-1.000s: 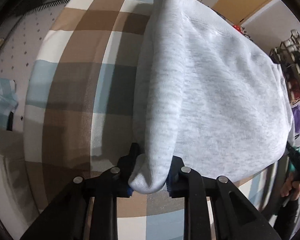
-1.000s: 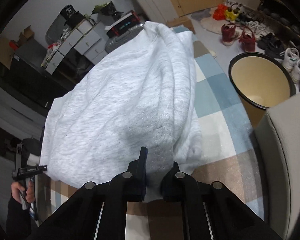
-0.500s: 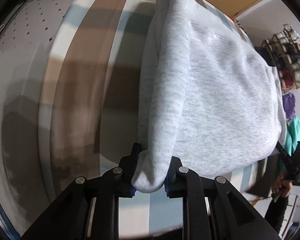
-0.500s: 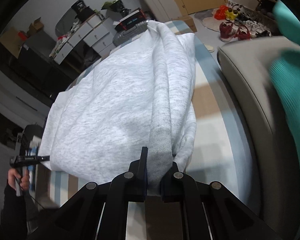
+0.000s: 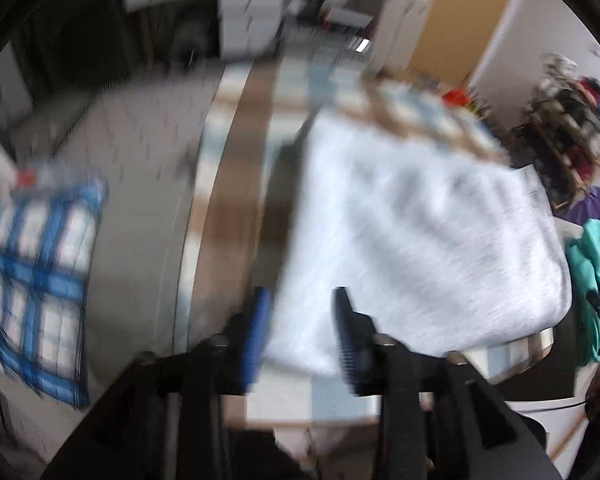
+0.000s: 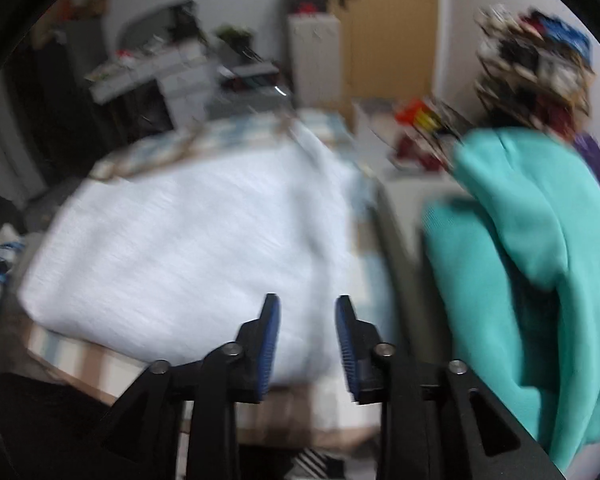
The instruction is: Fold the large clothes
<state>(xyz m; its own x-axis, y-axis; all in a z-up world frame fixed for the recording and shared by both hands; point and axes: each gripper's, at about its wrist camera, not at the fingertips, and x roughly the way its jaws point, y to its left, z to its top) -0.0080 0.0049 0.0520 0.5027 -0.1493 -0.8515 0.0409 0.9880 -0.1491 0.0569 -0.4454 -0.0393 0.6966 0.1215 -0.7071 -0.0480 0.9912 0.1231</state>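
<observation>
While both views are smeared with blur, the grey sweatshirt (image 5: 420,240) reads plainly enough: it lies folded into a flat, roughly rectangular bundle on the checked cover (image 5: 236,168) of the bed or table, its near edge close to the cover's front edge. The left gripper (image 5: 300,320) and the right gripper (image 6: 308,336) hang above that near edge, one toward each front corner. Both sets of jaws are opening, the blue pads standing apart with nothing between them; the cloth seen through each gap lies lower down, on the cover.

To my eye this garment is about done: sides look turned in, no sleeve trails loose, and the bundle sits free of both tools. Whether one more halving fold is wanted I cannot say. A teal garment (image 6: 540,260) is heaped just to the right, so more folding probably waits.

The bundle's long axis seems to run away from the grippers toward the far end of the cover, though blur leaves that unsure. Which end is the collar I cannot tell.
</observation>
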